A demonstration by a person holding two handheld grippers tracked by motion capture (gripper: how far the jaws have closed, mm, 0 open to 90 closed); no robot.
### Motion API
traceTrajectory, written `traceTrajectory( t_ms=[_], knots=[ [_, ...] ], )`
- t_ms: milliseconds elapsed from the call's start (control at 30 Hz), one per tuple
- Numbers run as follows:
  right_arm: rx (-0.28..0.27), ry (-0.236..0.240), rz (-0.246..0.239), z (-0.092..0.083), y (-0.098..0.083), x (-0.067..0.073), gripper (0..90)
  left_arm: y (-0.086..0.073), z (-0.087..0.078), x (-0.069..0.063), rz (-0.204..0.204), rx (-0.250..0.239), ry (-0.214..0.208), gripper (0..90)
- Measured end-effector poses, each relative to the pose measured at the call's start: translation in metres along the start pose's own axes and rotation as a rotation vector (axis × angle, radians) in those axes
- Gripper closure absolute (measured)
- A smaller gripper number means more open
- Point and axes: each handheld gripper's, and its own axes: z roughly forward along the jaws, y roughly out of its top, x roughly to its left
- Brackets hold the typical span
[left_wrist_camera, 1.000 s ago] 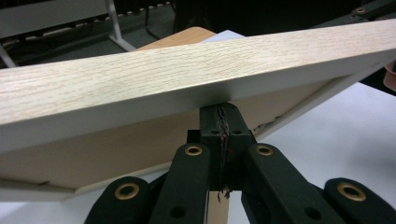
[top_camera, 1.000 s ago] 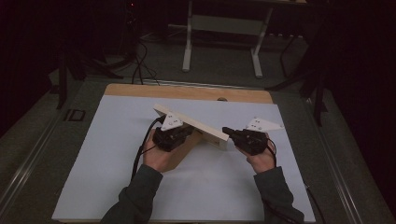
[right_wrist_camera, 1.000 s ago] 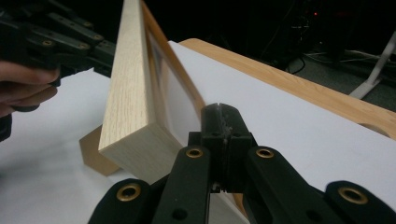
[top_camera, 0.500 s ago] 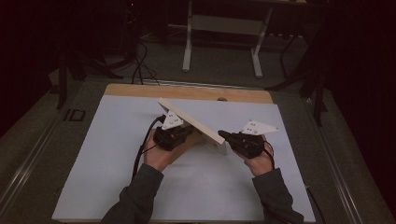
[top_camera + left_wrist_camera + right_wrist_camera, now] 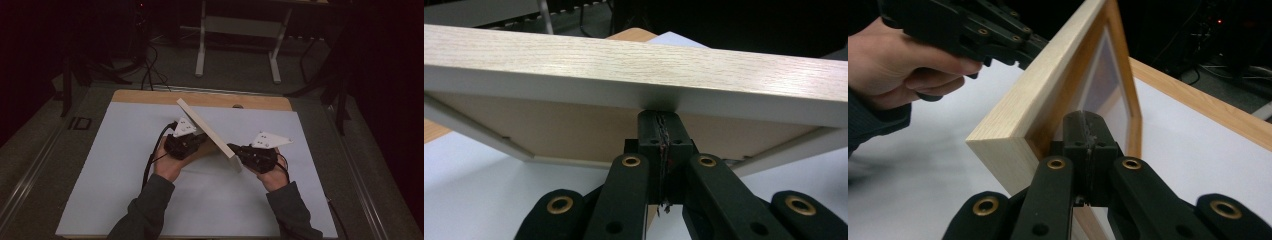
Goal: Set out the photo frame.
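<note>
Frame, light-wood rectangular w/ pale front panel (image 5: 206, 129), stood tilted on edge over white sheet (image 5: 115, 165) on worktop (image 5: 150, 96), between both hands. Left gripper (image 5: 199, 141) jaws closed together, tips pressed against frame's back just under its rim. Right gripper (image 5: 232, 148) jaws likewise closed, tips at frame's near corner on front side. Neither gripper clamped around frame.

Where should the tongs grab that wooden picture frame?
Likely on a wooden rail of the picture frame, coming in from its raised long side: it stands tilted on one edge, so that rail is free, thin enough for the jaws, and away from the pane.
</note>
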Motion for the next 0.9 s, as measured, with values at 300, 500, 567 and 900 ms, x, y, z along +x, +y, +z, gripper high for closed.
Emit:
traceTrajectory(
  t_ms=[300,500,567,900],
  knots=[
    [-0.001,0.011,-0.001,0.003,0.001,0.002,89.8,0.001,0.001,0.003,-0.009,0.006,-0.008,90.0],
    [0.001,0.030,-0.008,0.007,0.002,0.005,89.8,0.001,0.001,0.007,-0.018,0.010,-0.018,90.0],
    [0.002,0.034,-0.010,0.009,0.003,0.006,89.8,0.001,0.001,0.008,-0.017,0.014,-0.021,90.0],
    [0.008,0.054,-0.015,0.017,0.006,0.012,89.8,0.002,0.004,0.013,-0.019,0.018,-0.039,90.0]
  ],
)
